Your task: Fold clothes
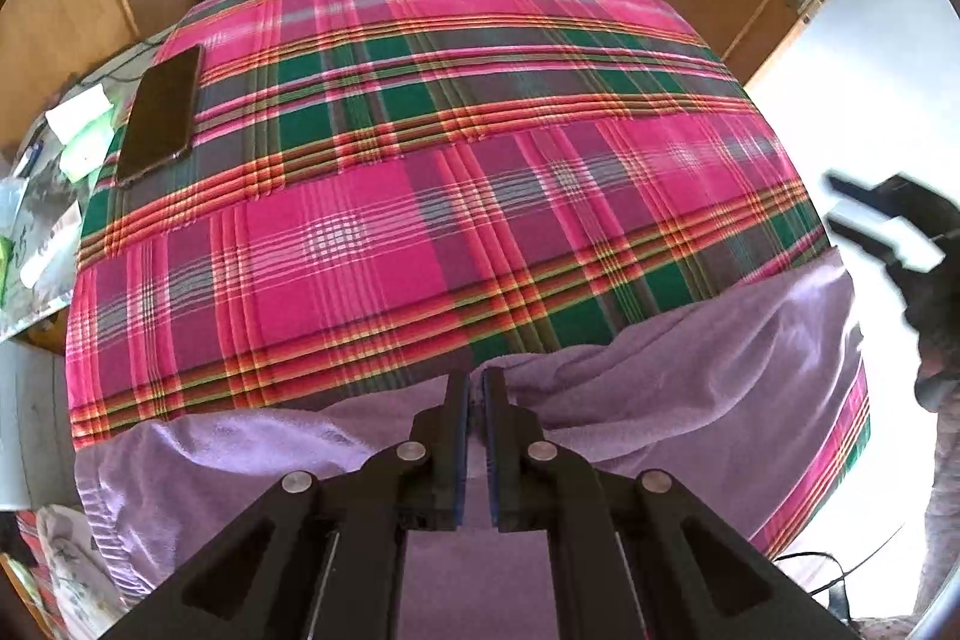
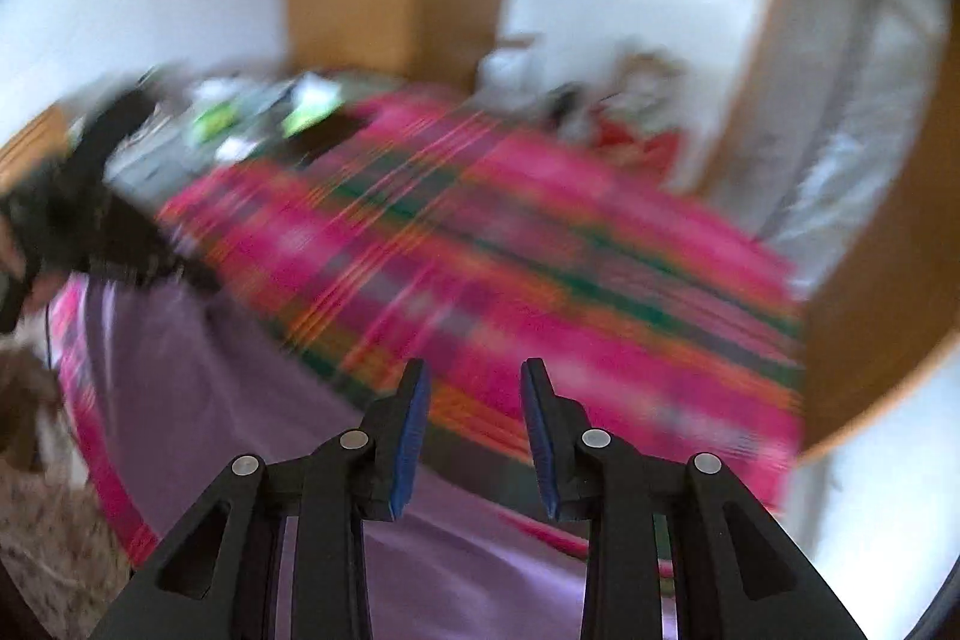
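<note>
The lilac cloth (image 1: 690, 388) lies along the near edge of the plaid-covered table (image 1: 456, 112), its folded edge pinched in my left fingers (image 1: 478, 403). A phone (image 1: 159, 112) rests far left. My right fingers (image 2: 474, 400) hover apart, empty, over it.

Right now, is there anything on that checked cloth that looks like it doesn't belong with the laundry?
Yes: a dark phone lies flat near the far left corner of the checked cloth, well away from the purple garment. It is no clothing and sits close to the edge, so it could get swept off.
</note>
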